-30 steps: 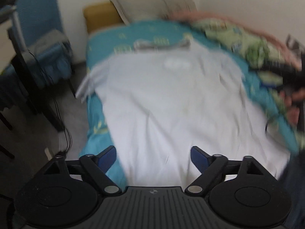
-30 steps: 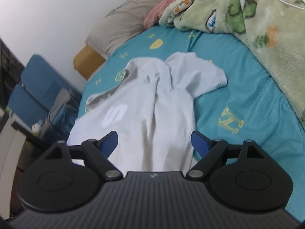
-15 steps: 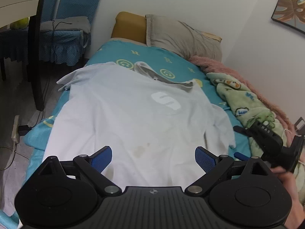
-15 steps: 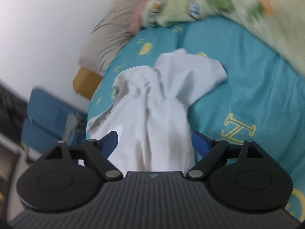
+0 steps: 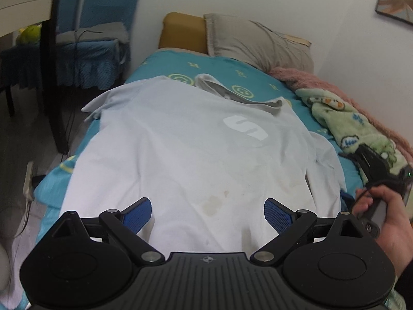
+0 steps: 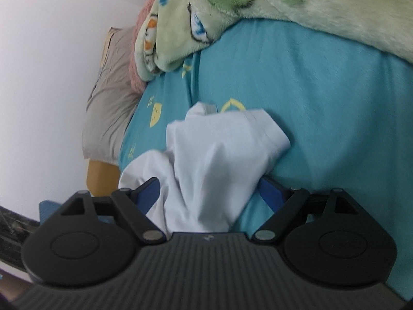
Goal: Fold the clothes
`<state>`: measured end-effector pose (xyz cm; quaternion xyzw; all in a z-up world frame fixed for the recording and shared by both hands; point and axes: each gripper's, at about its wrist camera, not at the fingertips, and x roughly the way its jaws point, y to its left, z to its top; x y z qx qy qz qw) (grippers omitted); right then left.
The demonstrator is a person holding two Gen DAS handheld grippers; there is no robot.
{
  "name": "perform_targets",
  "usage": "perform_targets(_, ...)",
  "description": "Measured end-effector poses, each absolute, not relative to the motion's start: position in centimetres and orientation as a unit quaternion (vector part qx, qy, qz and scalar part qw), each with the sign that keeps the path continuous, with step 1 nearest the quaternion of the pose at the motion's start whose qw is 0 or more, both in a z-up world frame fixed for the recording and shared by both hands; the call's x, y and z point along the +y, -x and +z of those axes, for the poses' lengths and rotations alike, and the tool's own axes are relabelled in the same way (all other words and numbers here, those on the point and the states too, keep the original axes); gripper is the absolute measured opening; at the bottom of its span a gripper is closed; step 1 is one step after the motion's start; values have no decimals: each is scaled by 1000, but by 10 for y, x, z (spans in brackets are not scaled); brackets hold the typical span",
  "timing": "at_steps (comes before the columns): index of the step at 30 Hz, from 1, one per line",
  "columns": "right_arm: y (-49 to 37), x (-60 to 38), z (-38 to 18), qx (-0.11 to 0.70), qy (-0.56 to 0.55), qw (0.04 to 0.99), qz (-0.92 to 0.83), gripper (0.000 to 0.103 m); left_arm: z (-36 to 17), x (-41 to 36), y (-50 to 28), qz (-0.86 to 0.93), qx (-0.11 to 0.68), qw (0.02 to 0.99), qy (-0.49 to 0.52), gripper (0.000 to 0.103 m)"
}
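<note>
shirt: pale blue T-shirt [image 5: 185, 155] lies face up on the bed [image 5: 211, 67], collar toward the pillow [image 5: 258, 41]; one sleeve hangs off the bed's edge.
left claw: left claw [image 5: 207, 213] spread wide, empty, above the hem; view has risen and steadied over the last second.
right claw: right claw [image 6: 209, 193] parted, not yet clamped; it has closed in on the other sleeve [image 6: 227, 142], cloth now bunched between the blue fingers [image 6: 148, 193].
hand: person's hand [image 5: 379, 217] on the right claw's handle.
meaning: shirt is spread; likely next is pinching that sleeve and folding it inward.
risk: bunched fabric may give a crooked fold.
</note>
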<state>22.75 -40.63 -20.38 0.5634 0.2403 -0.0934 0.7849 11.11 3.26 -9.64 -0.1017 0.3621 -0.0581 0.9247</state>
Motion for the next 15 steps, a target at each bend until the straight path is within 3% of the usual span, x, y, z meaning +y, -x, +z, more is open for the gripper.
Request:
perform_targets(5,-241,-415,-210,225,-538,806,-97,85,-113,34,-120,-64,384,915,108,96)
perform_targets(11,-246,-421,-211,232,-527,812,-98,64,-118,47,-126,-54,392,907,143,96)
perform_targets(15,-246,-424,-217,244,-533,805,-91,23,-117,45,-124,-55,392,908,138,96)
